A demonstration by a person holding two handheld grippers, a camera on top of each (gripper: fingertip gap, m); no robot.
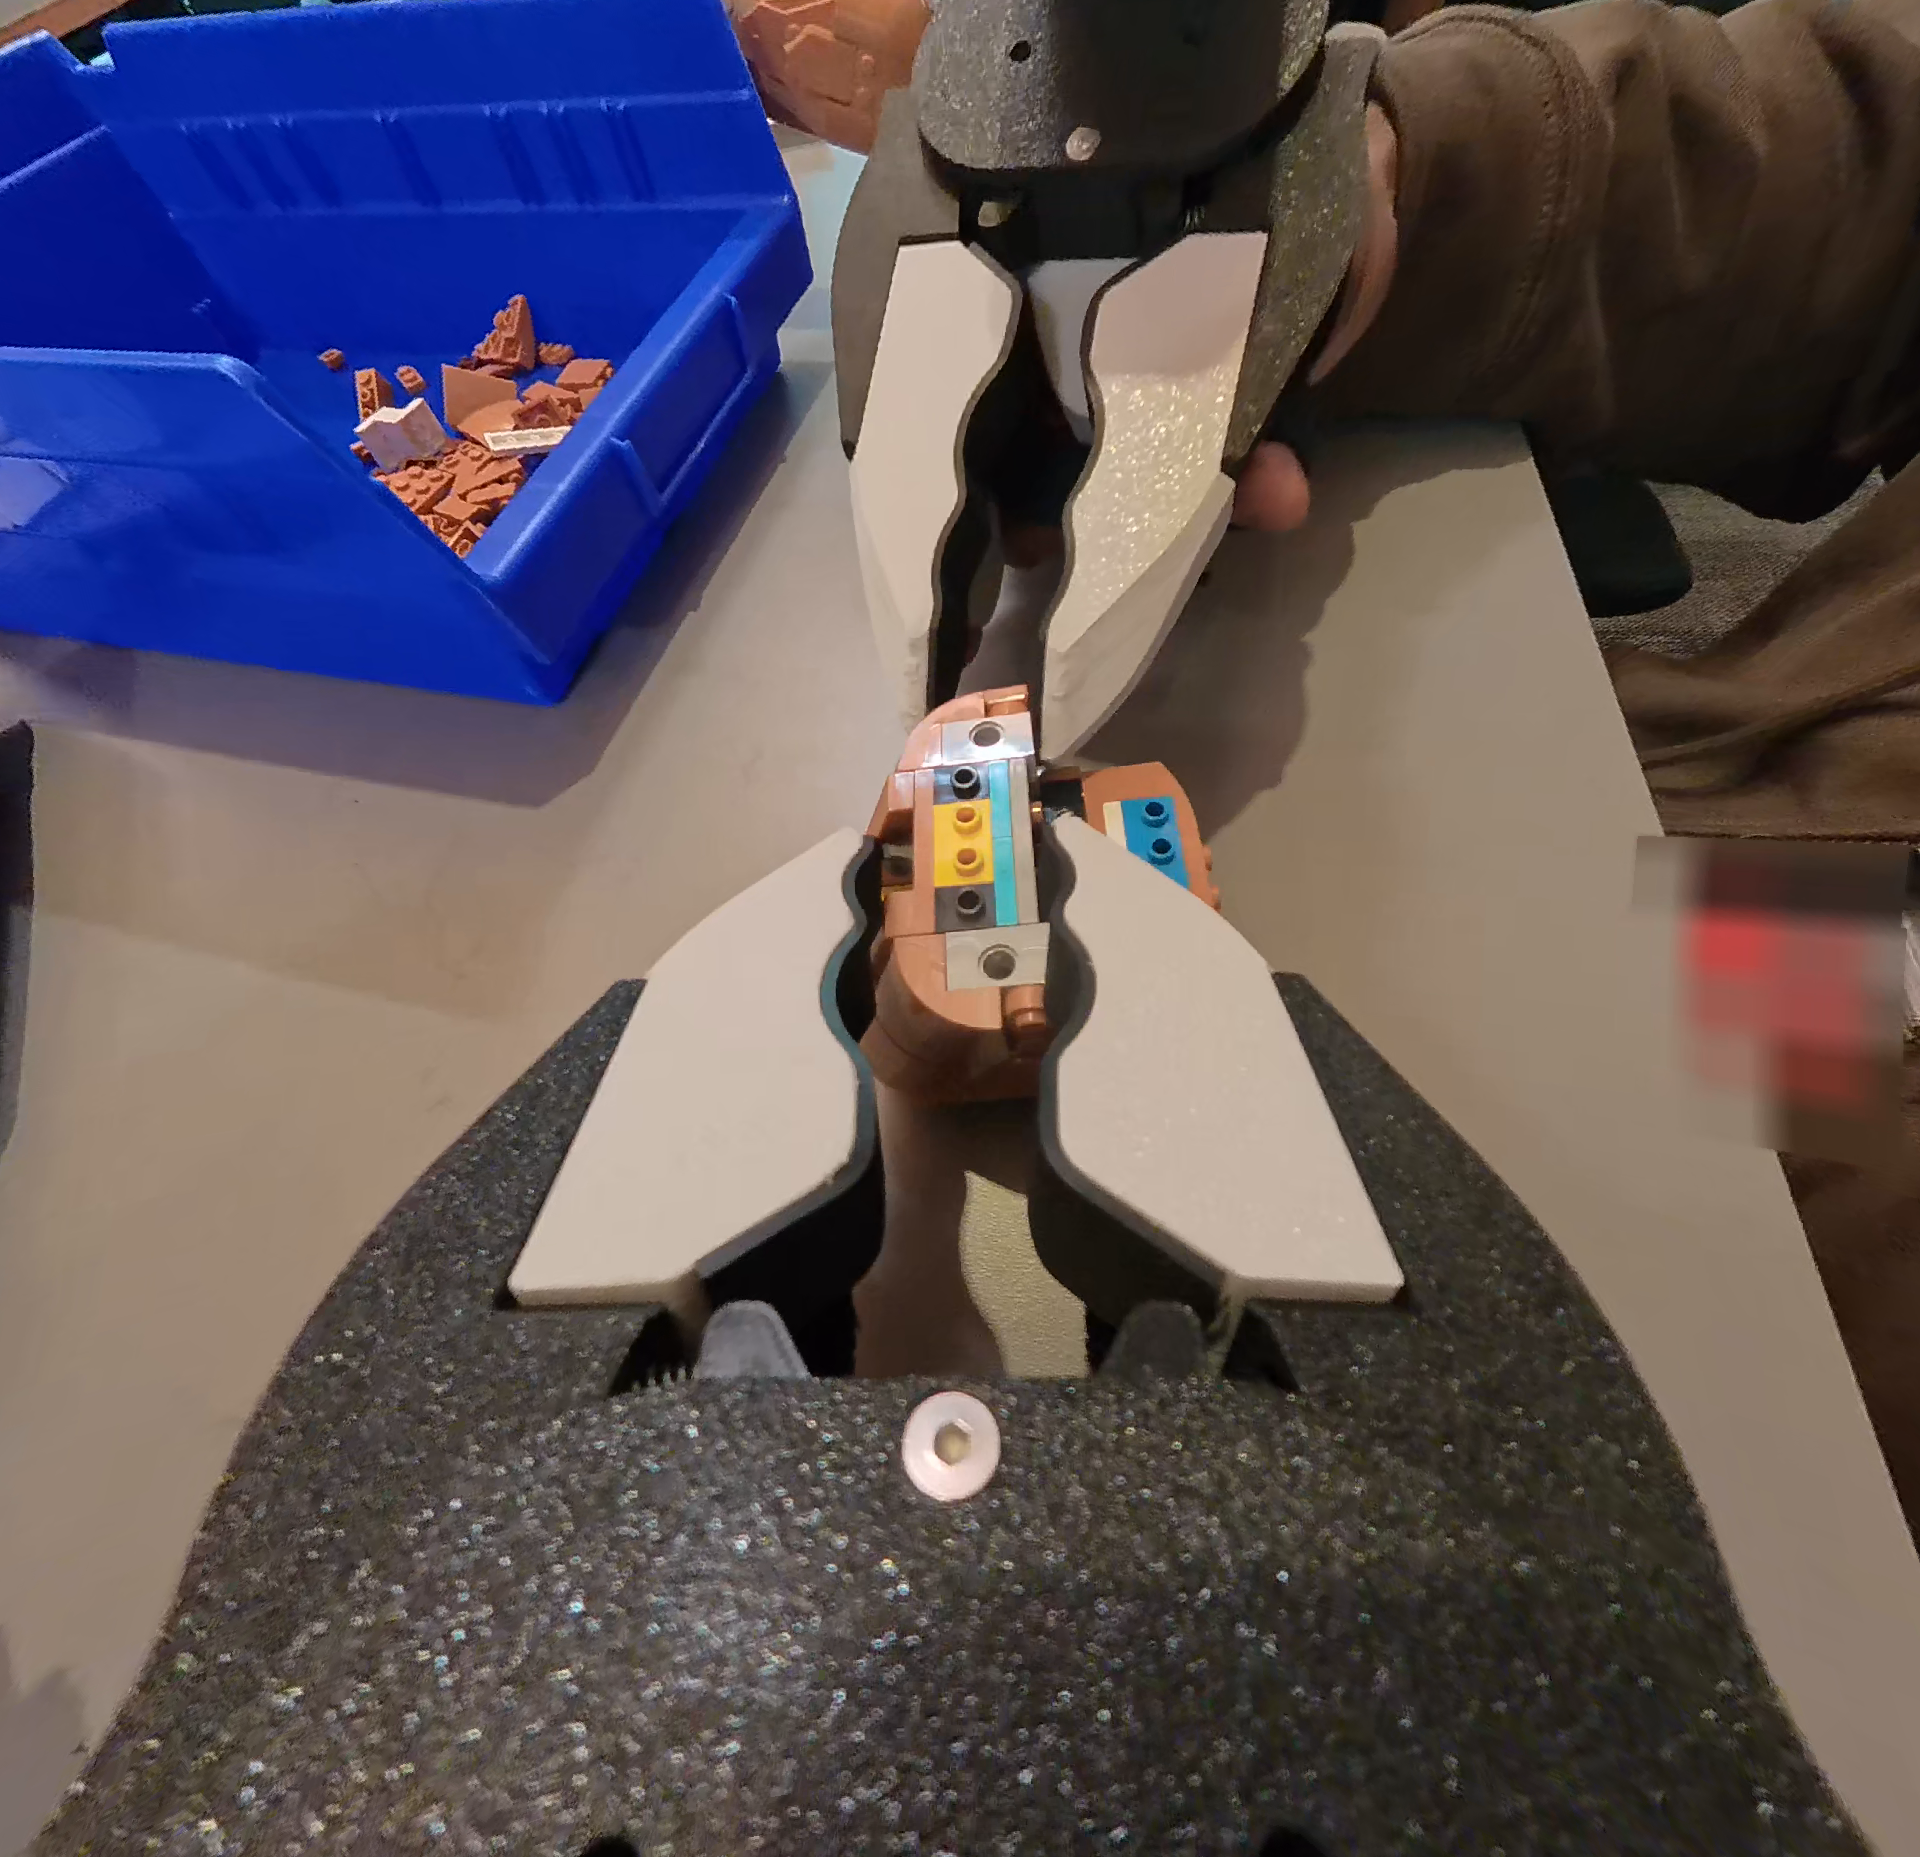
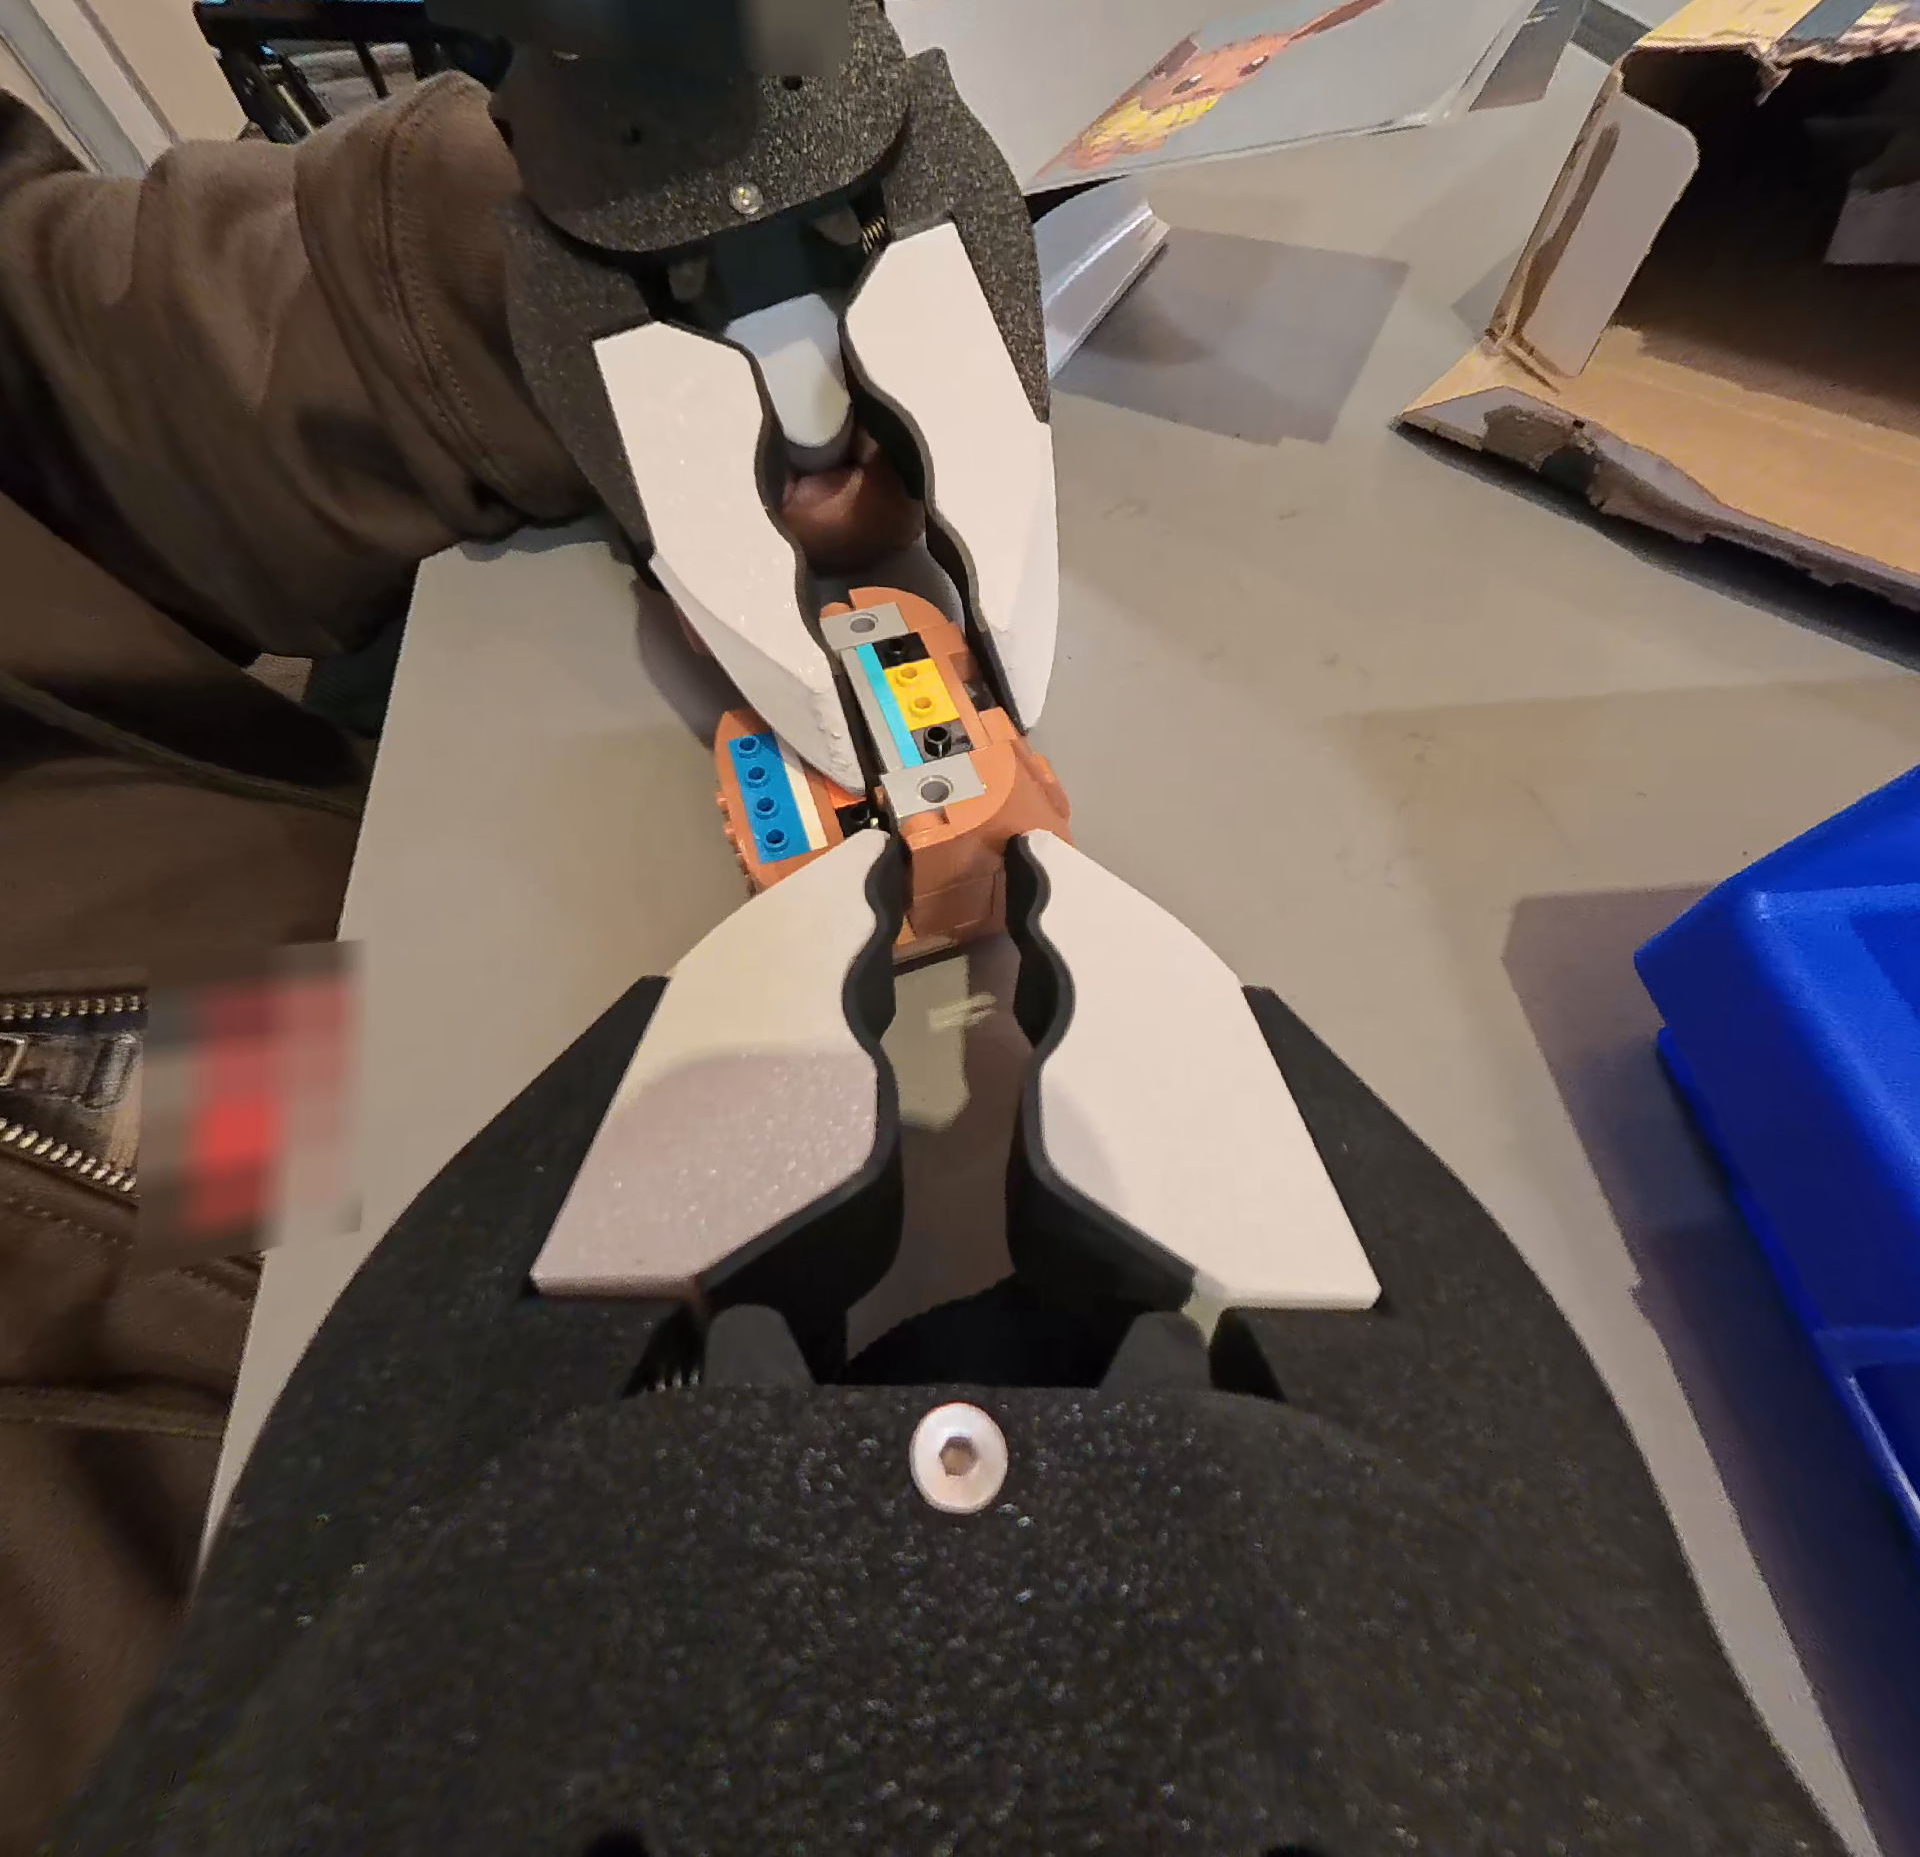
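The brown brick-built model point(image 1: 961, 914) sits at the centre of both views, between my two tools and low over the grey tabletop point(image 1: 364, 976); I cannot tell whether its underside rests there. It is small, so I judge it light, rigid plastic with smooth curved flanks, and apt to split at the stud joints if squeezed hard or twisted. Its top shows yellow, black, teal and grey plates, and a side lobe with a blue studded plate point(image 2: 758, 794) juts out; the solid brown sides look the safest place to pinch, not that lobe. My left hand-held gripper point(image 1: 961, 872) is narrowed onto the model's flanks, holding it. My right hand-held gripper point(image 2: 951, 851) is closed to a narrow gap around the model's other end, apparently gripping it. In the upper left of the left wrist view stands a blue bin point(image 1: 665, 425) with loose brown bricks point(image 1: 478, 415); a torn cardboard box point(image 2: 1662, 353) lies upper right in the right wrist view.
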